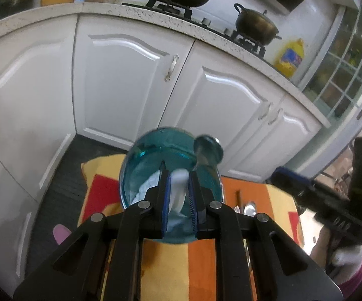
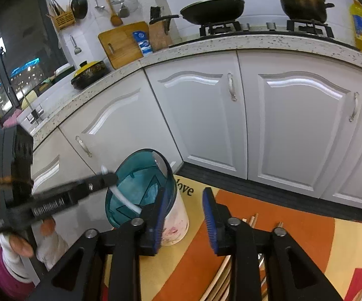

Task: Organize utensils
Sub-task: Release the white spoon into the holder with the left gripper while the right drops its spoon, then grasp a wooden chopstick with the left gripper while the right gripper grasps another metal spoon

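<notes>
So the left gripper (image 1: 178,195) has its blue pads pinched nearly shut on a white utensil (image 1: 179,190), looks like a plastic spoon or similar, poking it down into the teal utensil holder (image 2: 140,190). In the right wrist view the holder sits around 10 o'clock from the right gripper (image 2: 184,215), standing on the orange-and-yellow tablecloth (image 2: 243,225), and the white handle runs from the left tool's tip into the holder's mouth. There's already a metal spoon (image 1: 207,148) in there at about 1 o'clock. The right gripper is wide open with nothing in it, hovering just beside the holder. More chopsticks (image 2: 252,219) and cutlery lie at roughly 3 o'clock, waiting

My worry: that holder looks tall and light, so pushing the utensil in at an angle could tip it, or letting go too early drops the thing outside the rim
</notes>
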